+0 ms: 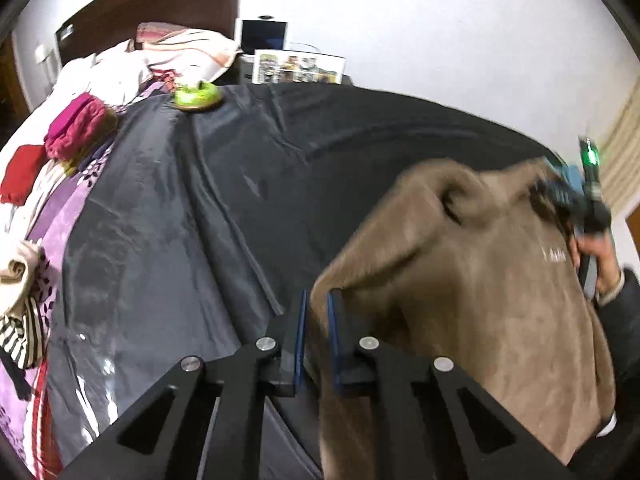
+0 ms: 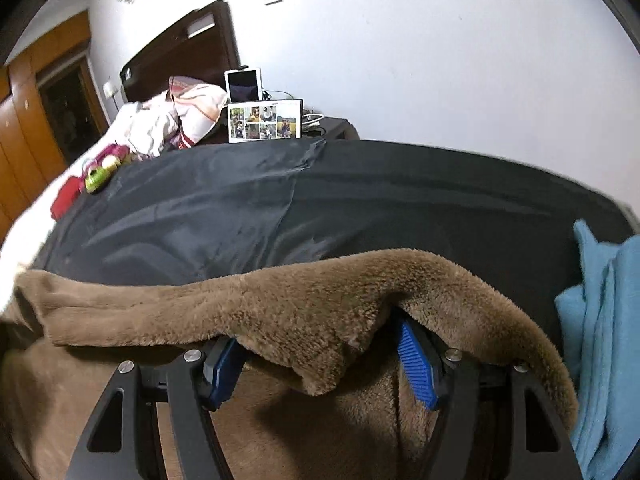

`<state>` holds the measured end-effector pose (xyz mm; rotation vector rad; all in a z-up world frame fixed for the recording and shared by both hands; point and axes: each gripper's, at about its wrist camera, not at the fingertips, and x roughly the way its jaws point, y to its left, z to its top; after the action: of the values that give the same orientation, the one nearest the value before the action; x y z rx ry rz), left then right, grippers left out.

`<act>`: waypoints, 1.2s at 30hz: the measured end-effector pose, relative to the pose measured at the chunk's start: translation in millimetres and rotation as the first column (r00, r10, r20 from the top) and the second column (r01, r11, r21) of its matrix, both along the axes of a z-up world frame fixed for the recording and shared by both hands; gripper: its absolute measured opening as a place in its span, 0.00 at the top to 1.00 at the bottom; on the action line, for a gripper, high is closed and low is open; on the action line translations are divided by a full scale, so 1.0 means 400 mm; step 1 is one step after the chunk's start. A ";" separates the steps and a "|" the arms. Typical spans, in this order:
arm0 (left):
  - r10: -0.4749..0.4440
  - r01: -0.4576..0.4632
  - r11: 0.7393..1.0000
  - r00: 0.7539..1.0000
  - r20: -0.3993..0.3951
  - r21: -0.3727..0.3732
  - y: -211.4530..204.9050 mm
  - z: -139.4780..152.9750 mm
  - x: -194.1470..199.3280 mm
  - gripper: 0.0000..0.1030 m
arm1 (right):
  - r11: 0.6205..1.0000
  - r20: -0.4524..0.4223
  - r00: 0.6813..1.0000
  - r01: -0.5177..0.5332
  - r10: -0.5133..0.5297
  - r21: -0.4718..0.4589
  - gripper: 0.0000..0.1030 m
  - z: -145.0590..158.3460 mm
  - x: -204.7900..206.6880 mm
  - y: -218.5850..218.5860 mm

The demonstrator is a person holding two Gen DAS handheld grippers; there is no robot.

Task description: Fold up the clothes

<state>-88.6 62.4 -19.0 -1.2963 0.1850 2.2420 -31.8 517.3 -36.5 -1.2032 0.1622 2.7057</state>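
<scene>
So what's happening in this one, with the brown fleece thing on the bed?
A person is working on a brown fleece garment over a bed covered with a dark sheet, a handheld tool in each hand. The left tool is shut on an edge of the fleece. The right tool has its pads apart with a fold of fleece draped between them, not pinched. No fold is visible yet. A blue garment lies to the right.

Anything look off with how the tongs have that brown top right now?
Yes. The left tongs pinch an edge of the fuzzy brown fleece garment, but the right tongs stand wide, with the fleece draped loosely over them rather than clamped.
</scene>
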 end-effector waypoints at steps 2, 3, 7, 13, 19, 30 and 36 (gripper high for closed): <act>0.004 -0.004 1.000 1.000 0.025 0.014 -0.003 -0.002 -0.011 0.89 | 1.000 0.006 1.000 -0.003 0.003 0.025 0.32 -0.007 -0.001 -0.005; 0.004 -0.004 1.000 0.999 0.033 0.013 -0.002 -0.005 -0.009 0.89 | 0.999 0.011 1.000 -0.003 0.002 0.033 0.32 -0.010 -0.003 -0.007; 0.018 -0.019 1.000 0.997 0.076 0.014 -0.004 -0.028 0.019 0.86 | 0.998 0.026 1.000 -0.003 0.002 0.059 0.32 -0.021 -0.007 -0.012; 0.065 -0.073 0.996 0.988 0.139 0.049 -0.047 -0.047 0.103 0.33 | 0.999 0.025 1.000 -0.002 0.001 0.036 0.32 -0.021 -0.002 0.000; 0.083 -0.092 0.995 0.977 0.194 0.037 -0.056 -0.075 0.206 0.24 | 1.000 0.011 1.000 -0.002 0.002 0.029 0.32 -0.018 -0.002 0.000; 0.102 -0.100 0.995 0.982 0.161 -0.019 -0.111 -0.094 0.287 0.55 | 1.000 -0.006 1.000 -0.004 0.004 0.010 0.32 -0.015 -0.001 0.001; 0.106 -0.102 0.994 0.982 0.154 -0.030 -0.140 -0.091 0.278 0.63 | 1.000 -0.008 1.000 -0.004 0.004 0.008 0.32 -0.015 -0.003 0.000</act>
<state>22.7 6.4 -55.4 -1.5167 0.0862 2.2177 -33.0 517.2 -42.6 -1.1924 0.1503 2.7125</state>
